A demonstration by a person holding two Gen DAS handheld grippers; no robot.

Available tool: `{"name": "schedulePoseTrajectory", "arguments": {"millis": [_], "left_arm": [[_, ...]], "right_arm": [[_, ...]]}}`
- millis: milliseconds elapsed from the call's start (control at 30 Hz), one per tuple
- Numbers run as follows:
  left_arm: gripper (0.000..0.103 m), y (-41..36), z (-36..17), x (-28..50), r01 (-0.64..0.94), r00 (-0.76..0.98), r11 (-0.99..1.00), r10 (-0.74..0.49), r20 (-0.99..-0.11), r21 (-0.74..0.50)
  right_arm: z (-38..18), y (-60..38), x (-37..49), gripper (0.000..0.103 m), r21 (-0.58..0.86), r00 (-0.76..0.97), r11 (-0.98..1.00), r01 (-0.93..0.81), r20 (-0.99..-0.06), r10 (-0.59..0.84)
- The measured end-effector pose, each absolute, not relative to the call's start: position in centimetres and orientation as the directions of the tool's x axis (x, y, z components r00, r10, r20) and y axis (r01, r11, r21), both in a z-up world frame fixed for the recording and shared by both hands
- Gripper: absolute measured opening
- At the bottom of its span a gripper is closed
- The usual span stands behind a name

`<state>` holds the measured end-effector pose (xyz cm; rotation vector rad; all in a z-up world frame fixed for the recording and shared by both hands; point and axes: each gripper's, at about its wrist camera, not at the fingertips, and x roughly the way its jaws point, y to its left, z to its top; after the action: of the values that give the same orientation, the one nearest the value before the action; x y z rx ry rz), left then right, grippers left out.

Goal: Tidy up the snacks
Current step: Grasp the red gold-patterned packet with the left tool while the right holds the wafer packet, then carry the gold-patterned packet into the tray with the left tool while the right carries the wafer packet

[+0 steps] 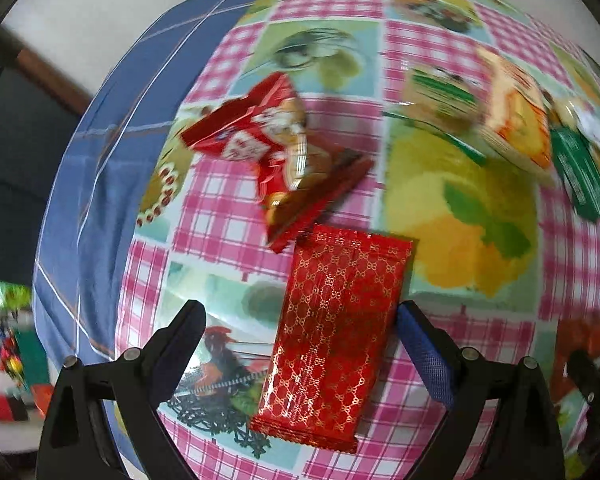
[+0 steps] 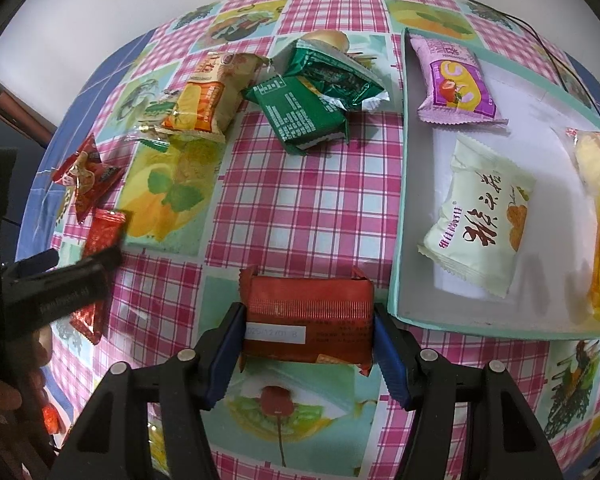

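The right gripper [image 2: 306,334] is clamped on a dark red packet [image 2: 308,320], both pads pressed to its ends. At two o'clock sits a shallow box [image 2: 400,184] holding four snacks; the rightmost one is cut off. Checked tablecloth [image 2: 300,200] lies bare at twelve o'clock, with green packets [image 2: 312,112] beyond. The left gripper [image 1: 300,354] stands wide apart around a patterned red packet [image 1: 336,336], pads not pressing. At eleven o'clock lie blurred red wrappers [image 1: 276,148].
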<state>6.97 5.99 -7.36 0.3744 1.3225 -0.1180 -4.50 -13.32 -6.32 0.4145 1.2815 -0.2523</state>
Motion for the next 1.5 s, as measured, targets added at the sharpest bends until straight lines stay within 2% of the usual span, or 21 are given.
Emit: {"name": "schedulePoseTrajectory", "arguments": {"millis": [300, 367, 433, 467, 500, 633, 933, 1200, 1500], "left_arm": [[0.095, 5.3, -7.5, 6.8, 0.289, 0.217, 0.944, 0.094, -0.972, 0.156], [0.089, 4.7, -7.6, 6.5, 0.3, 0.203, 0.946, 0.061, -0.977, 0.121], [0.074, 3.9, -7.4, 6.0, 0.304, 0.187, 0.95, 0.02, -0.982, 0.077], [0.071, 3.7, -7.2, 5.9, 0.305, 0.178, 0.951, -0.002, -0.984, 0.054], [0.064, 3.4, -7.3, 5.8, 0.309, 0.174, 0.95, -0.01, -0.985, 0.045], [0.057, 2.1, -7.3, 5.3, 0.34, 0.163, 0.94, -0.033, -0.986, 0.025], [0.049, 0.2, -7.4, 5.4, 0.351, 0.173, 0.936, -0.044, -0.984, 0.019], [0.048, 1.3, -5.7, 5.8, 0.335, 0.175, 0.942, -0.077, -0.982, -0.014], [0.047, 1.0, -2.2, 6.1, 0.333, 0.263, 0.943, -0.102, -0.959, -0.009]], "right_arm": [[-6.4, -13.2, -4.3, 0.064, 0.153, 0.27, 0.903, 0.402, -0.962, 0.043], [-6.4, -13.2, -4.3, 0.064, 0.15, 0.269, 0.905, 0.398, -0.962, 0.041], [-6.4, -13.1, -4.2, 0.064, 0.146, 0.268, 0.907, 0.395, -0.963, 0.038], [-6.5, -13.1, -4.1, 0.064, 0.145, 0.268, 0.908, 0.393, -0.963, 0.038], [-6.5, -13.0, -4.0, 0.064, 0.144, 0.268, 0.909, 0.391, -0.963, 0.037], [-6.5, -13.0, -3.9, 0.064, 0.141, 0.268, 0.912, 0.385, -0.963, 0.036], [-6.5, -12.7, -3.7, 0.063, 0.13, 0.265, 0.92, 0.371, -0.964, 0.03], [-5.6, -12.9, -3.9, 0.062, 0.129, 0.286, 0.926, 0.355, -0.958, 0.024], [-2.8, -13.4, -4.2, 0.062, 0.162, 0.366, 0.92, 0.356, -0.93, 0.022]]}}
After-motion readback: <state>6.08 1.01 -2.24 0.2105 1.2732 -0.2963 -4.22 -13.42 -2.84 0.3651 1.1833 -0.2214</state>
